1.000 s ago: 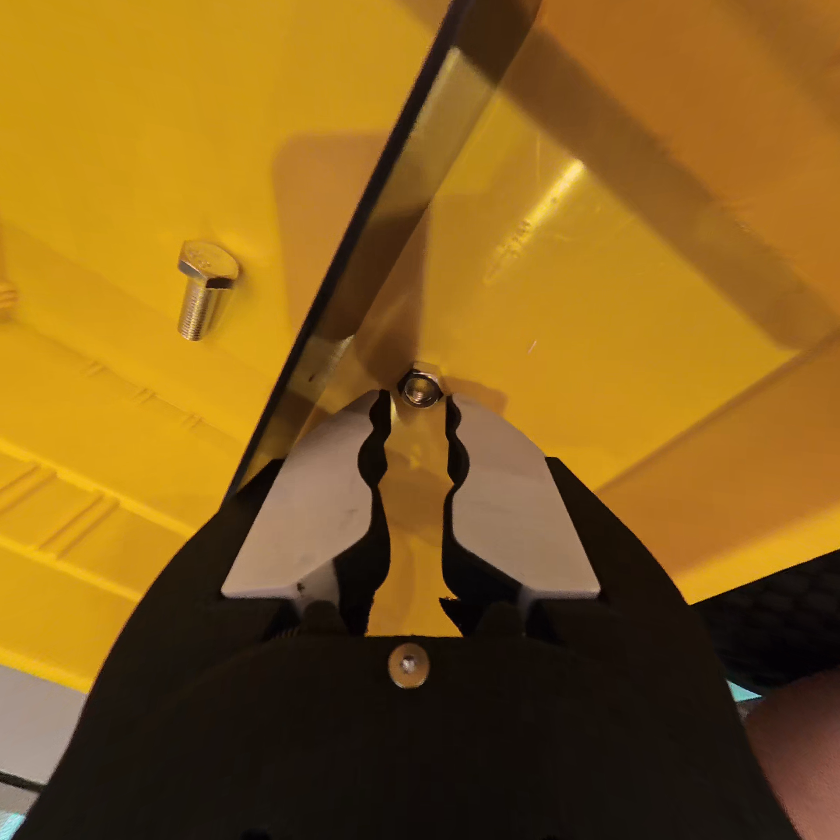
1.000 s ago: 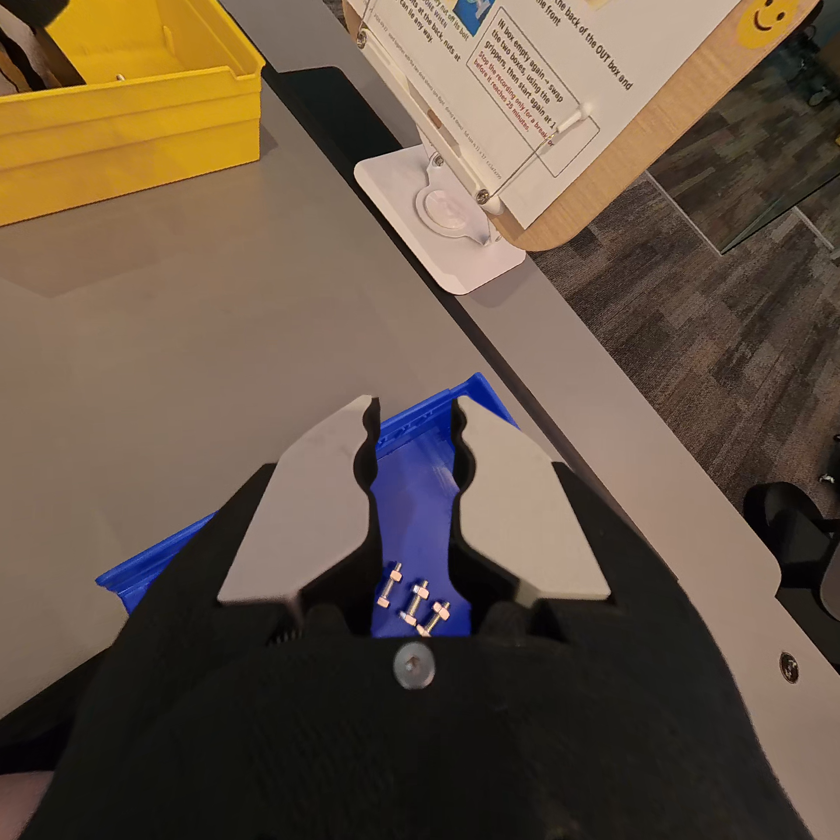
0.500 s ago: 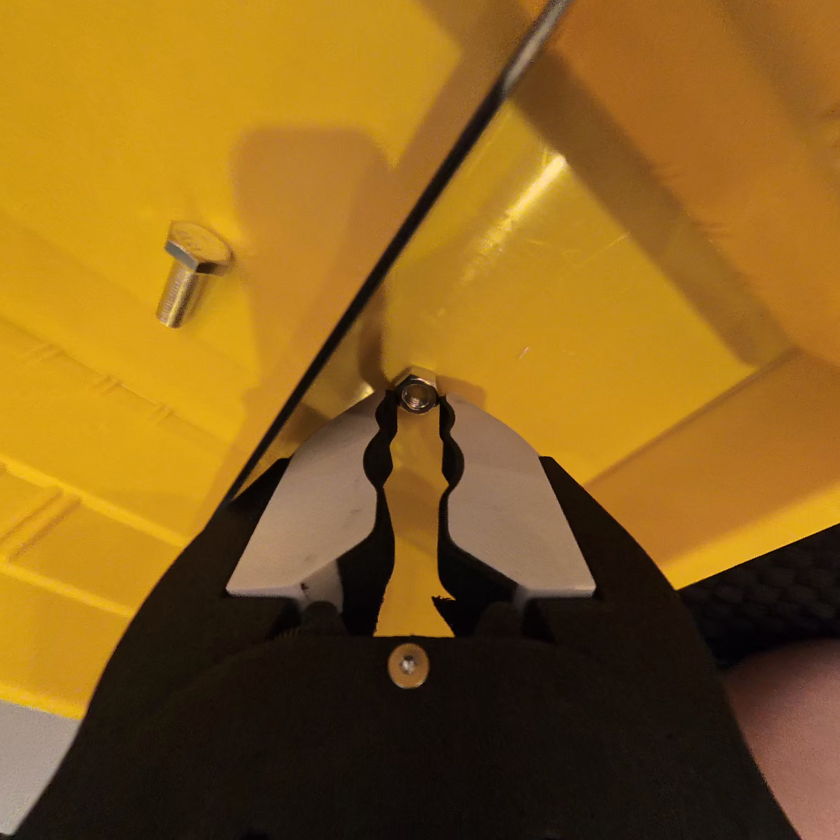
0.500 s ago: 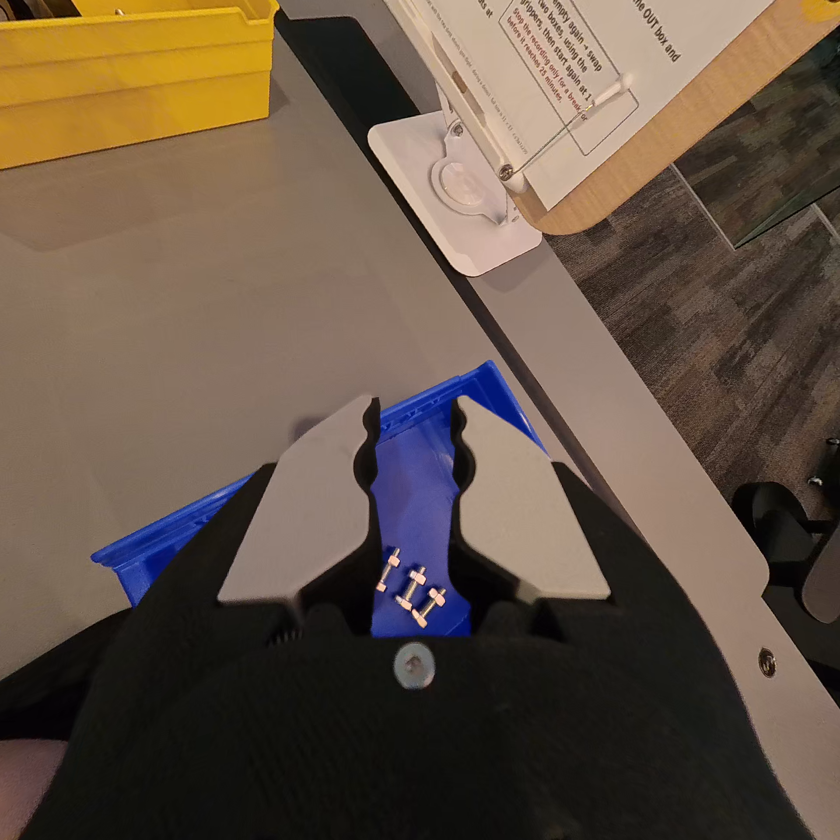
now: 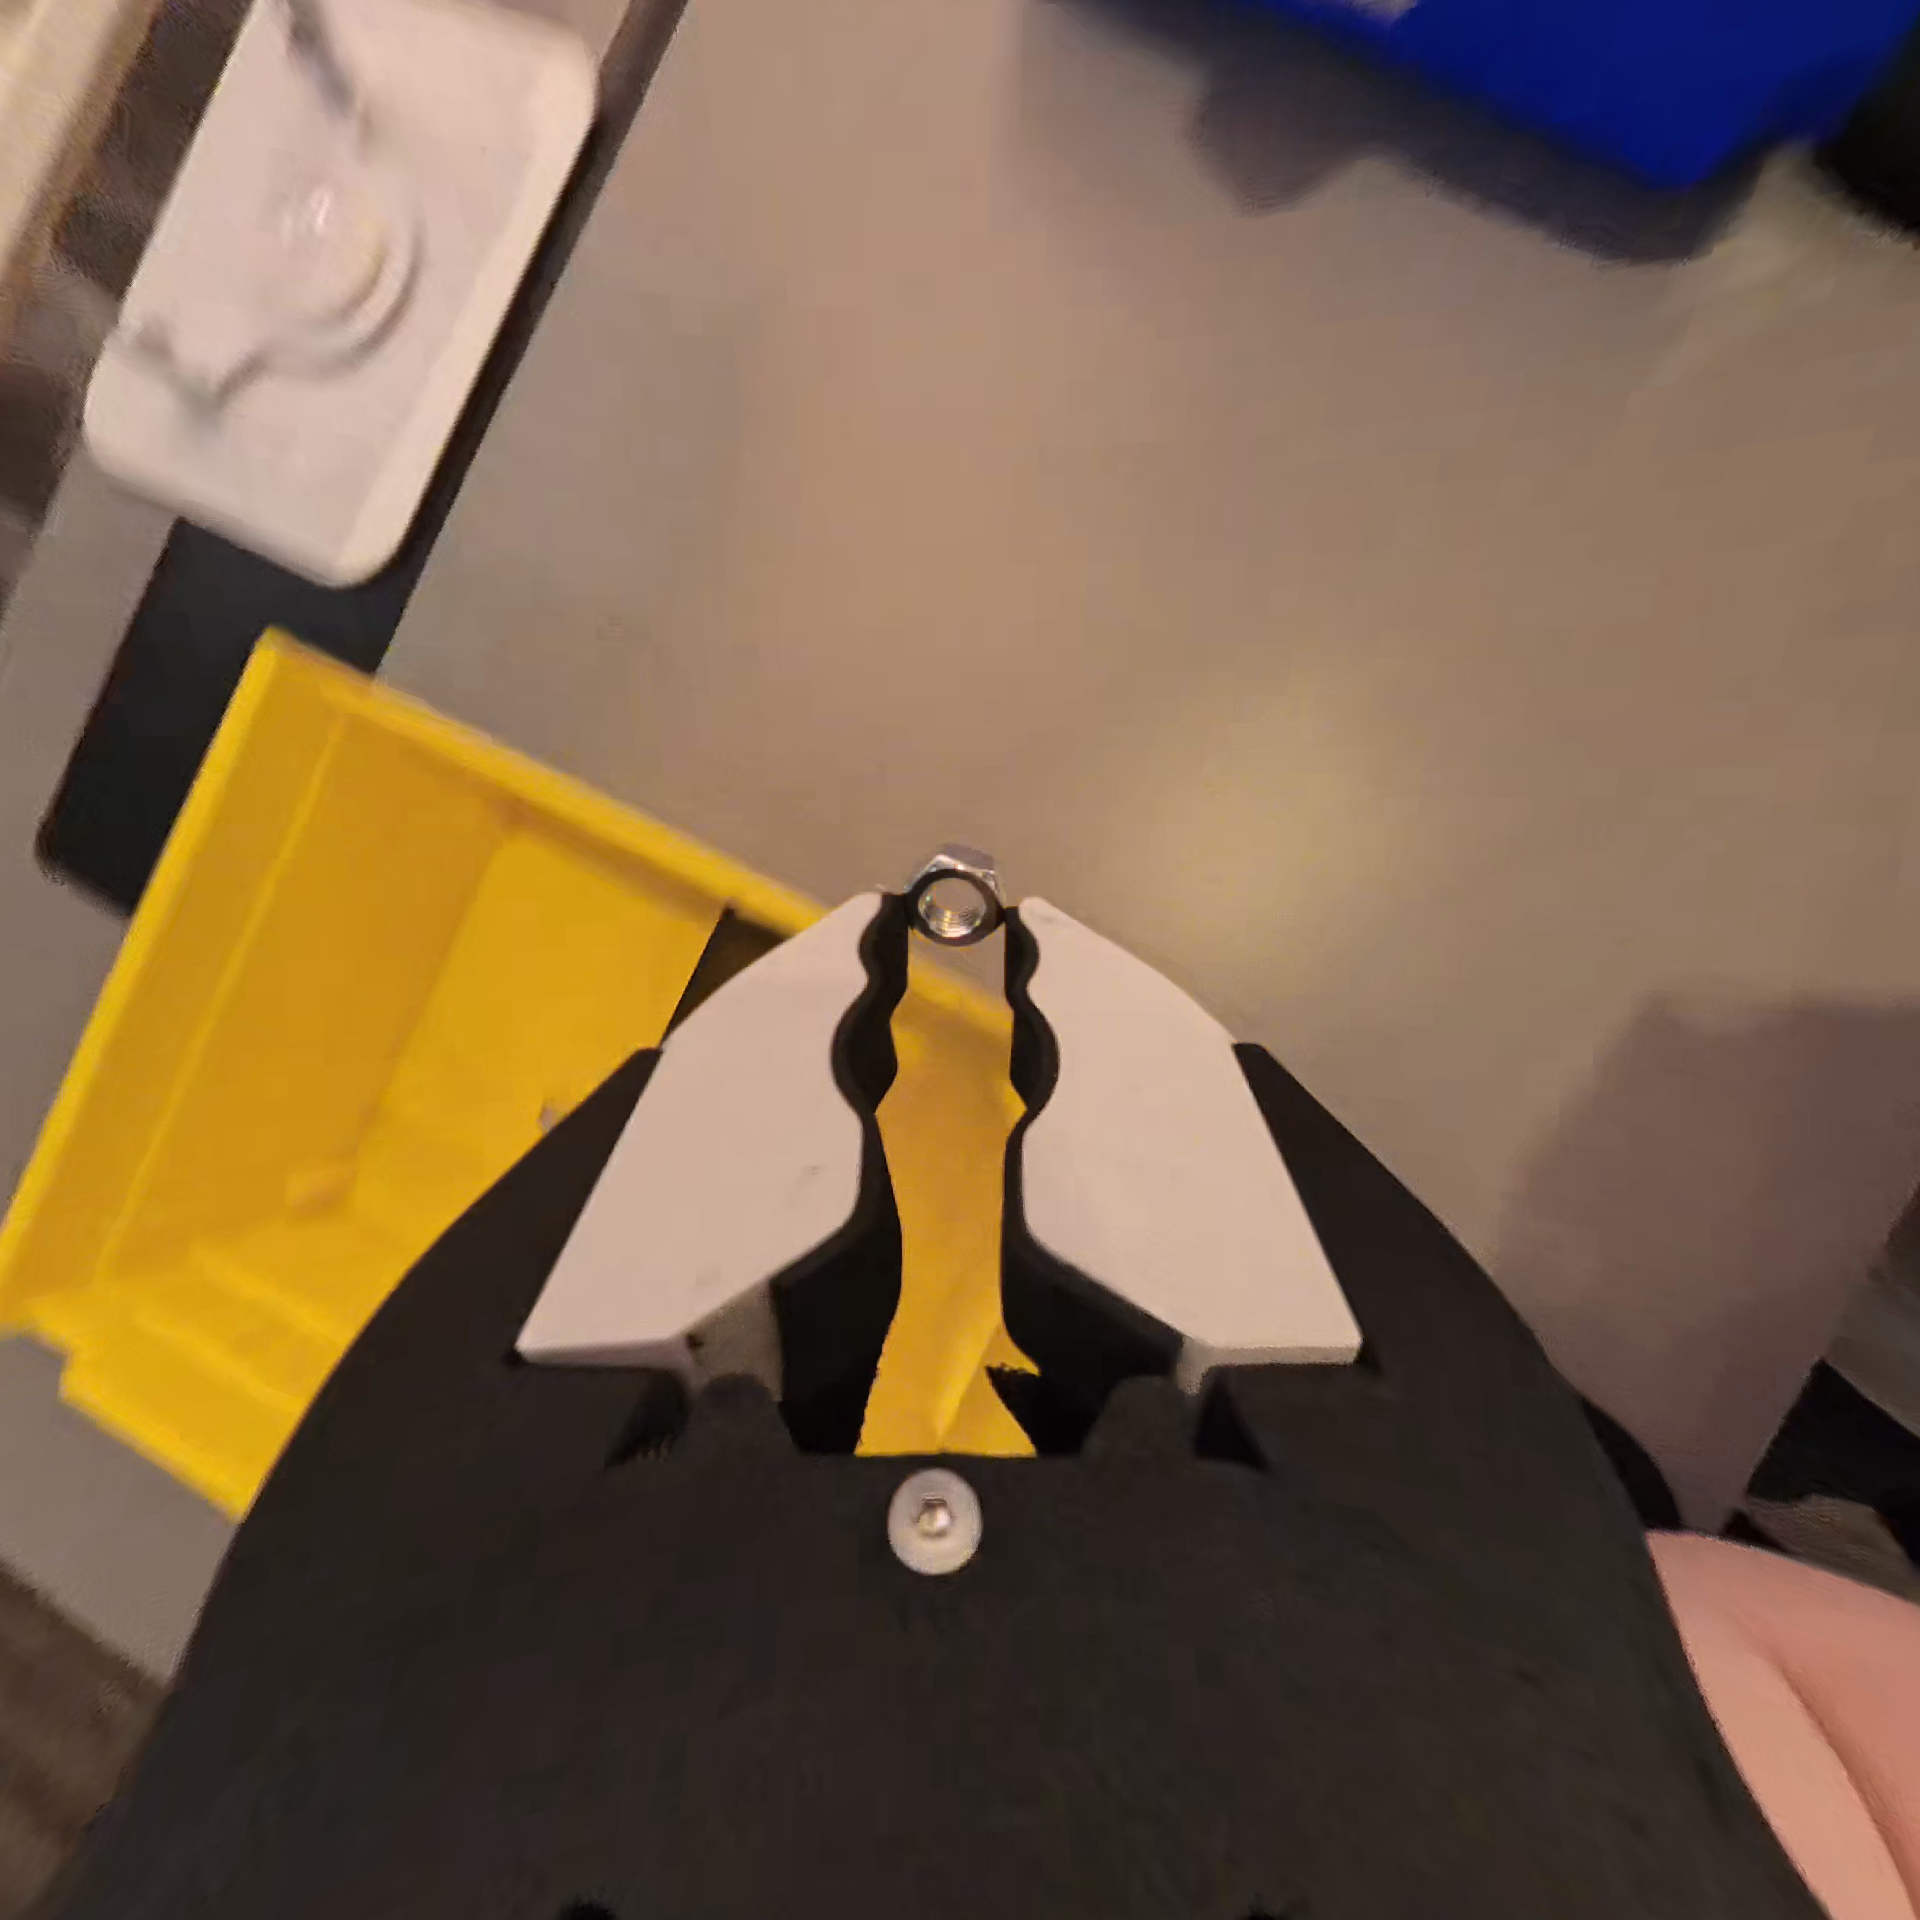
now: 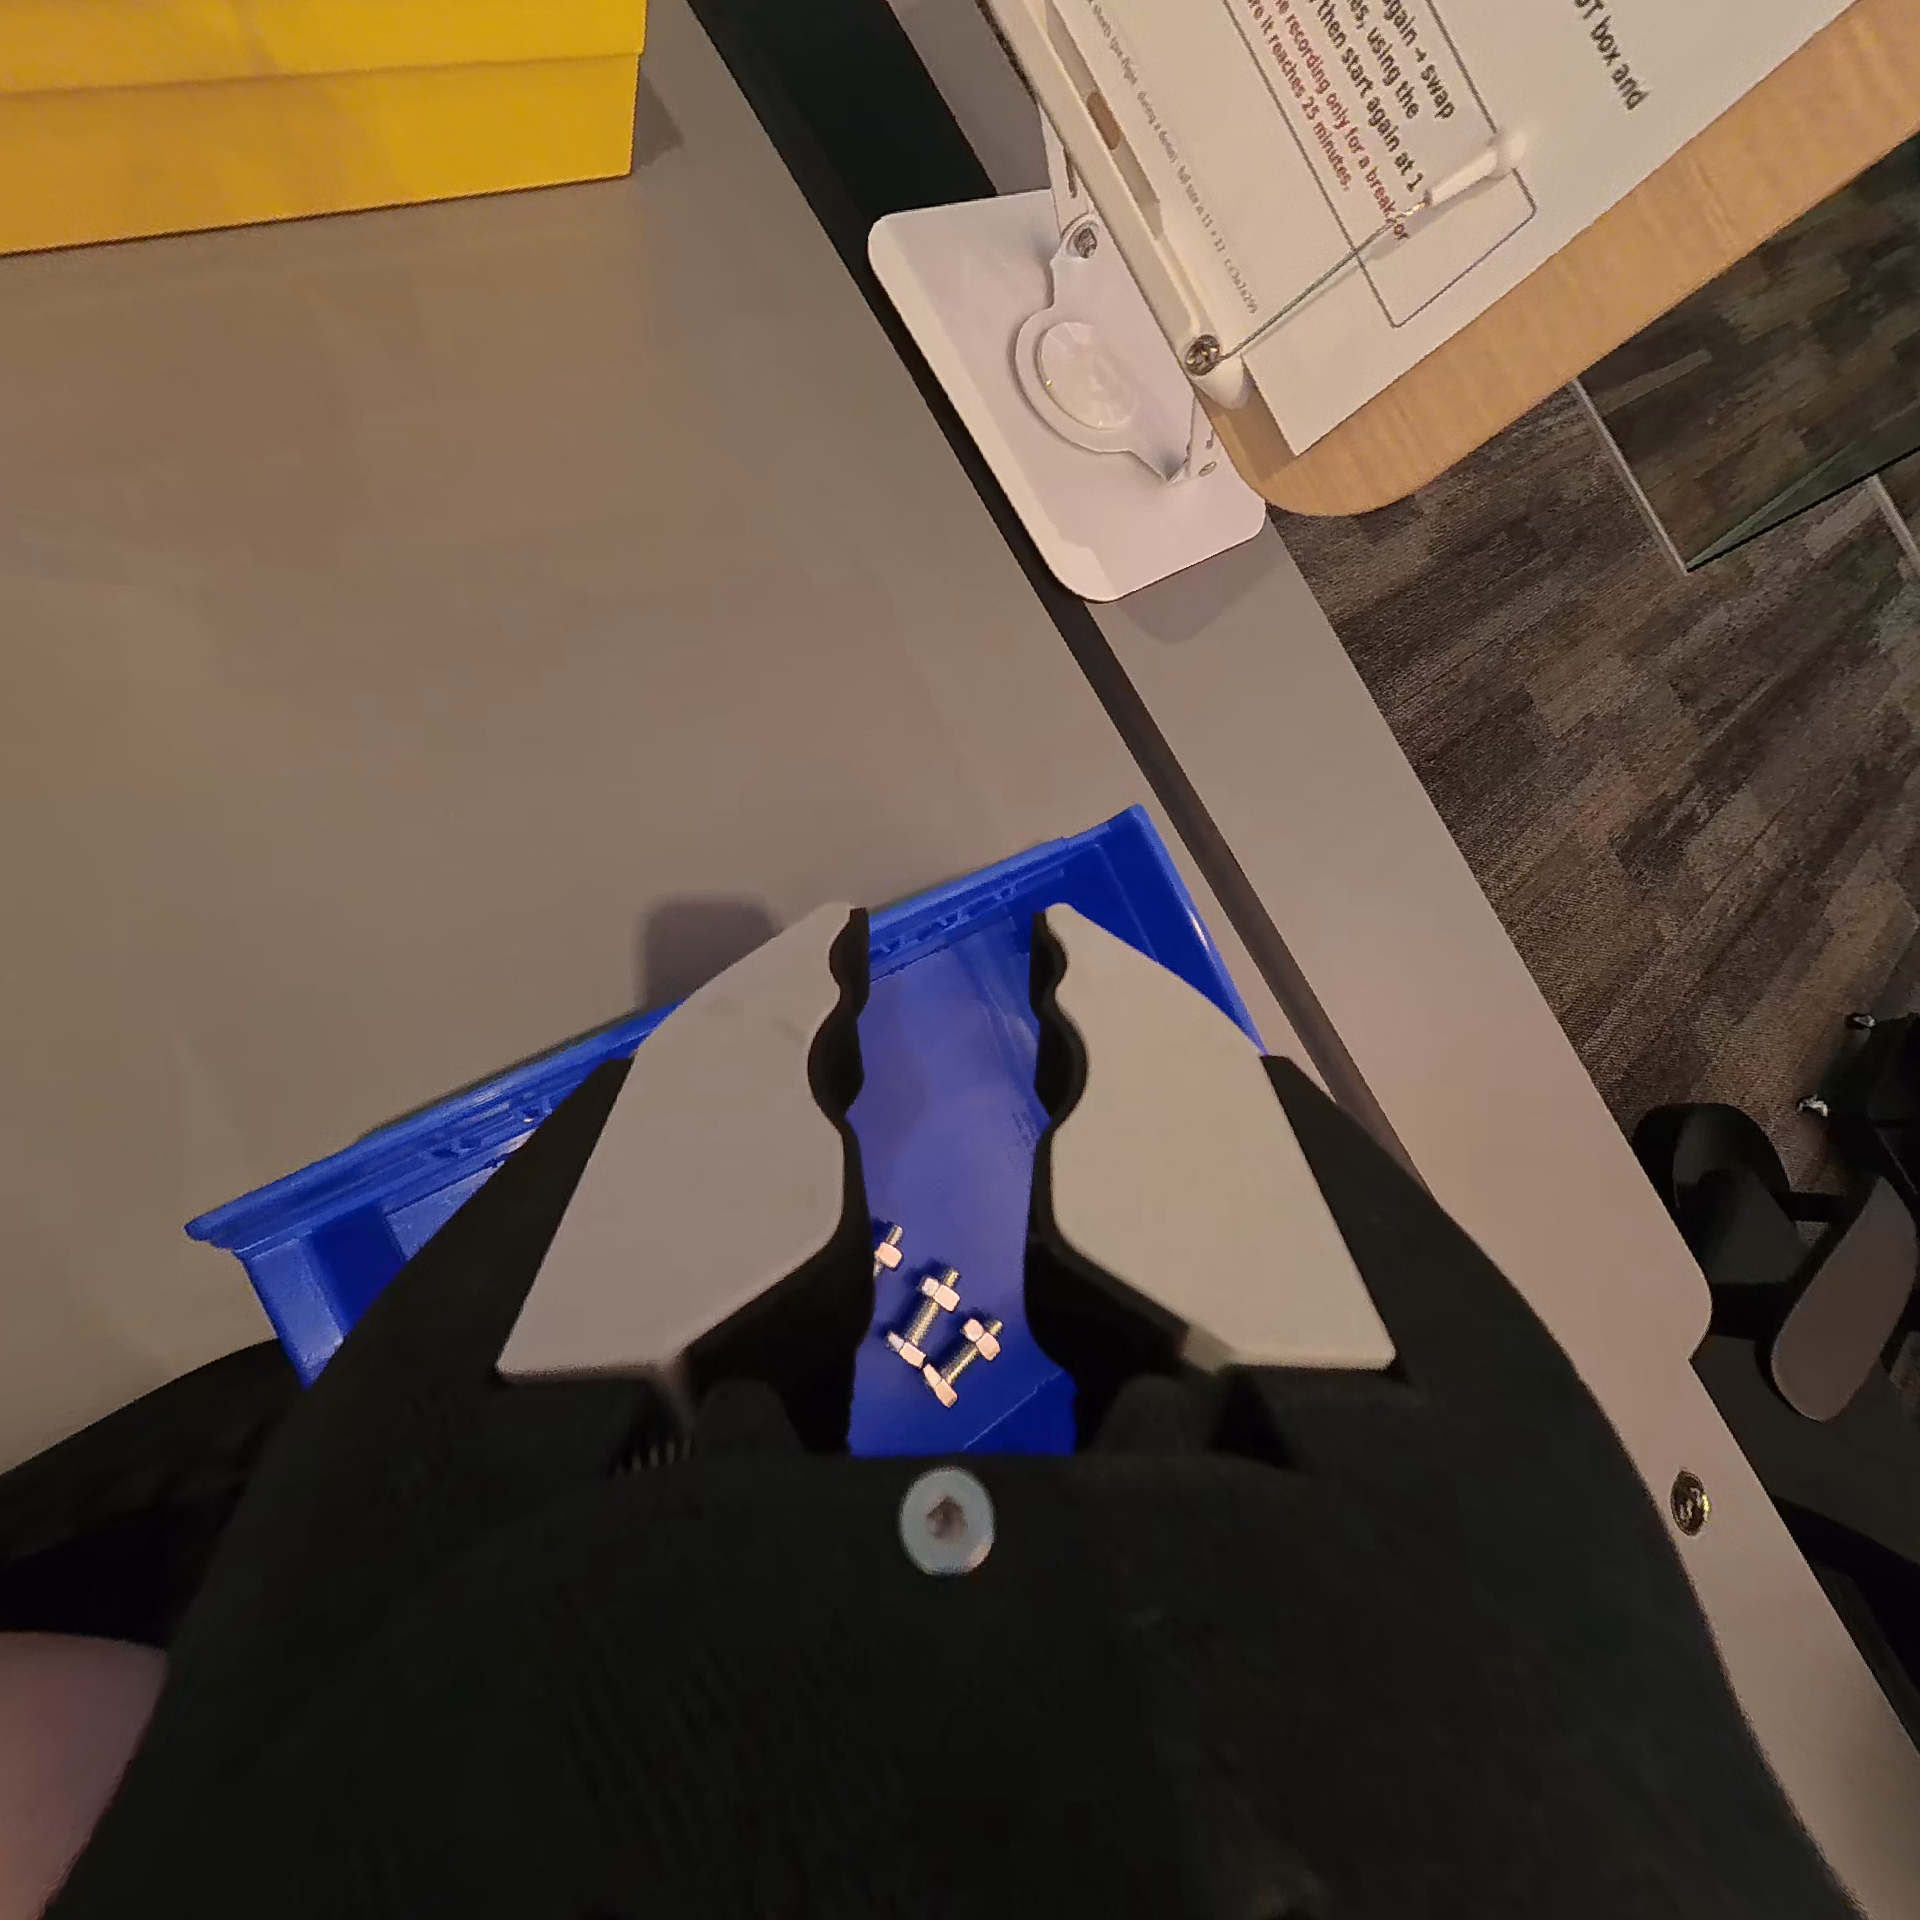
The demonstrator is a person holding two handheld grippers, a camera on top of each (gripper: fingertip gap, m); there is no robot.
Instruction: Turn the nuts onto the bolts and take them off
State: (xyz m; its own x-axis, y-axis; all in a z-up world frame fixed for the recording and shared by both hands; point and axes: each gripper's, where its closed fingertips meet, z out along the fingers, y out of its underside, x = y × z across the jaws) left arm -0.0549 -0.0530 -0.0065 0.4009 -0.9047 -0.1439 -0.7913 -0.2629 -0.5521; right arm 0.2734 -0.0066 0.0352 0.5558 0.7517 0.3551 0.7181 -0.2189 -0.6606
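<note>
A: What surface and surroundings appear?

B: A matte grey table [image 6: 436, 623] with a dark edge strip; beyond it, mottled carpet [image 6: 1621, 727]. A white stand [image 6: 1070, 416] carries a printed sheet on a wooden board. A yellow bin [image 5: 312, 1039] and a blue bin [image 6: 312, 1278] rest on the table, well apart.

A: How are your grippers posed?

B: My left gripper [image 5: 954, 914] is raised over the yellow bin's rim, tips pinching a steel hex nut [image 5: 954, 912], bore facing the camera. My right gripper [image 6: 945, 925] hovers above the blue bin, fingers spread, holding nothing.

A: Materials?

B: Grey fingers with wavy black pads; moulded plastic bins. Small bolts with nuts fitted [image 6: 940, 1330] lie on the blue bin's floor.
</note>
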